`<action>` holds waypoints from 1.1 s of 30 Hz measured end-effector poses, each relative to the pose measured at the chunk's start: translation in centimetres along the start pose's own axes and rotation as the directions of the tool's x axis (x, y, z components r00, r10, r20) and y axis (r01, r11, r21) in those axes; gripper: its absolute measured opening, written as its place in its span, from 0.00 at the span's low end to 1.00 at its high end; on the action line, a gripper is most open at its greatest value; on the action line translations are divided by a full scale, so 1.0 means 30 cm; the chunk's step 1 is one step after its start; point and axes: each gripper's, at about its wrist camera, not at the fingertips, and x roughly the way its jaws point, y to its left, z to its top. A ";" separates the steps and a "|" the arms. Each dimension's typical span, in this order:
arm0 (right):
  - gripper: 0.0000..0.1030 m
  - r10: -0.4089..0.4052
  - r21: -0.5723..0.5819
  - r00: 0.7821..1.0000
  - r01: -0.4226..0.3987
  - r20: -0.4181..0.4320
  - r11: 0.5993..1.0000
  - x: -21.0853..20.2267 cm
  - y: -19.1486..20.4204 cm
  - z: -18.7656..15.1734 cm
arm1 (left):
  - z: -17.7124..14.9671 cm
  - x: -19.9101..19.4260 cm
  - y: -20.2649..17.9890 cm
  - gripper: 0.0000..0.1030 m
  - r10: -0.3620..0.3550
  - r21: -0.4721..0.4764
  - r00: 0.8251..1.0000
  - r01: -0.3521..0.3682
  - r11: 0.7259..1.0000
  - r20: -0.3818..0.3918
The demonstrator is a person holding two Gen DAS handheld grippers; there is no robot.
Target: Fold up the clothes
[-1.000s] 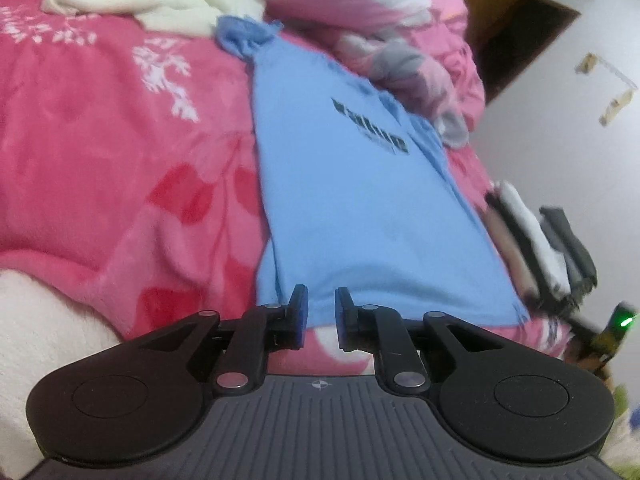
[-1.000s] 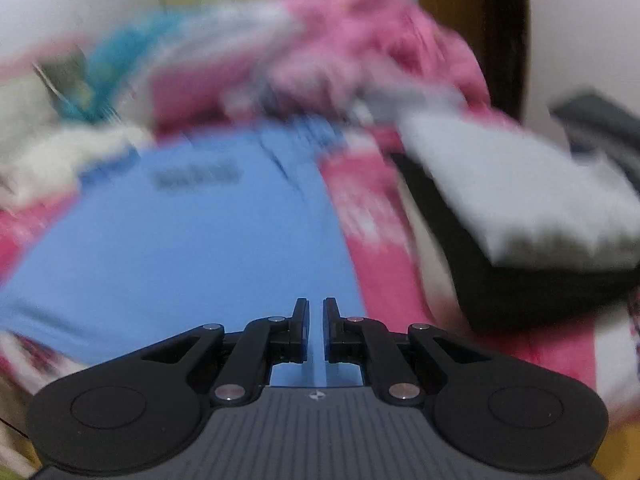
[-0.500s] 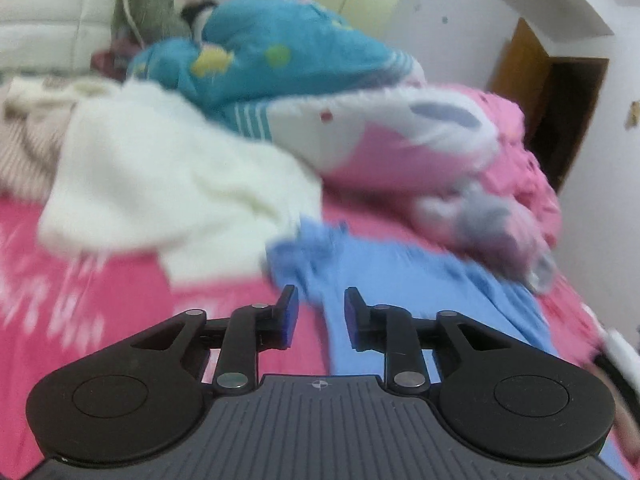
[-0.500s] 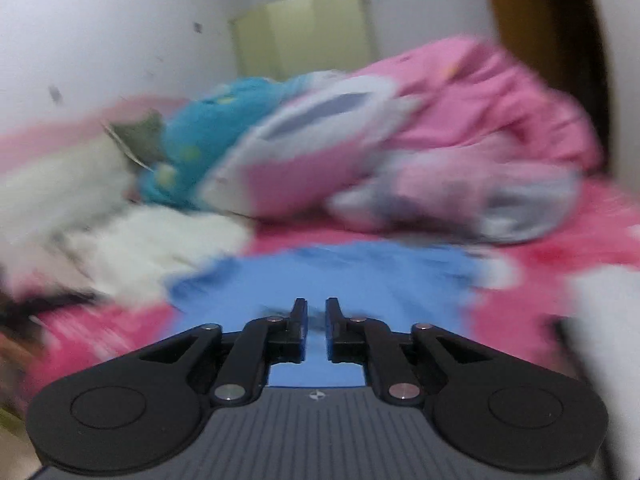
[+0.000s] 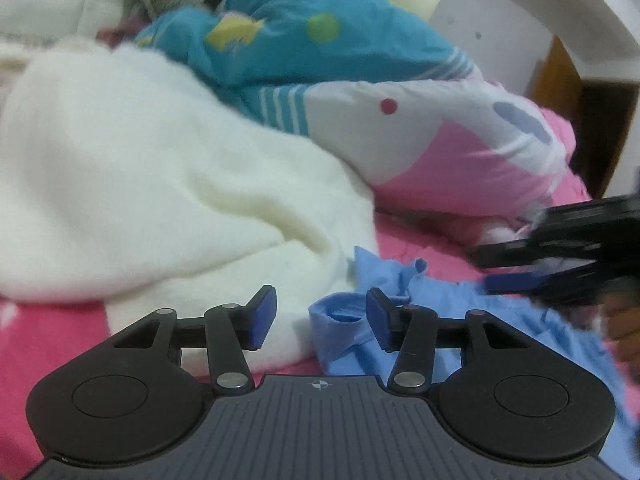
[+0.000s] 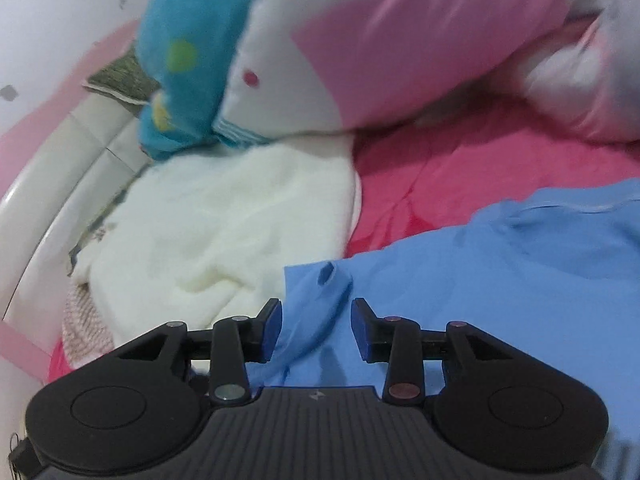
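A light blue T-shirt [image 6: 480, 280] lies spread on the pink bedspread [image 6: 460, 168]. Its bunched sleeve end [image 5: 340, 324] sits between the blue pads of my left gripper [image 5: 318, 316], which is open and just above the cloth. My right gripper [image 6: 316, 330] is open too, its jaws straddling a raised corner fold [image 6: 316, 292] of the shirt. In the left wrist view the right gripper [image 5: 568, 252] shows blurred at the right edge, over the shirt's far side.
A fluffy white garment [image 5: 160, 184] lies crumpled left of the shirt, touching it. Behind are a teal patterned quilt [image 5: 304, 40] and a pink-and-white duvet [image 6: 400, 48]. A cream headboard [image 6: 60, 184] curves along the left. A brown doorway [image 5: 600, 120] stands at right.
Both grippers moved from the shirt's bottom hem up to its collar end and opened wide. The left now brackets the sleeve, the right a corner fold.
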 end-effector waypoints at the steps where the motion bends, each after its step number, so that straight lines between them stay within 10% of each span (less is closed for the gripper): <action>1: 0.39 -0.022 0.002 1.000 0.022 -0.004 1.000 0.033 -0.002 0.005 | 0.005 0.007 0.002 0.47 -0.012 -0.015 1.000 0.012 1.000 -0.001; 8: 0.38 -0.093 0.048 0.995 0.094 -0.030 0.994 0.174 -0.008 0.047 | -0.004 0.041 -0.026 0.24 -0.033 0.017 0.999 0.033 0.999 -0.022; 15: 0.01 -0.088 0.016 0.996 0.088 0.034 0.996 0.177 0.010 0.051 | -0.014 0.027 -0.050 0.00 -0.005 0.057 1.000 0.006 0.998 -0.012; 23: 0.01 0.043 -0.153 0.982 -0.014 0.183 0.988 0.181 0.170 0.079 | -0.017 -0.052 -0.044 0.00 0.003 -0.016 0.999 -0.003 1.000 0.041; 33: 0.01 0.164 -0.287 0.972 -0.111 0.167 0.952 0.371 0.283 0.062 | -0.025 -0.095 0.074 0.00 0.052 -0.235 0.999 -0.051 0.971 -0.004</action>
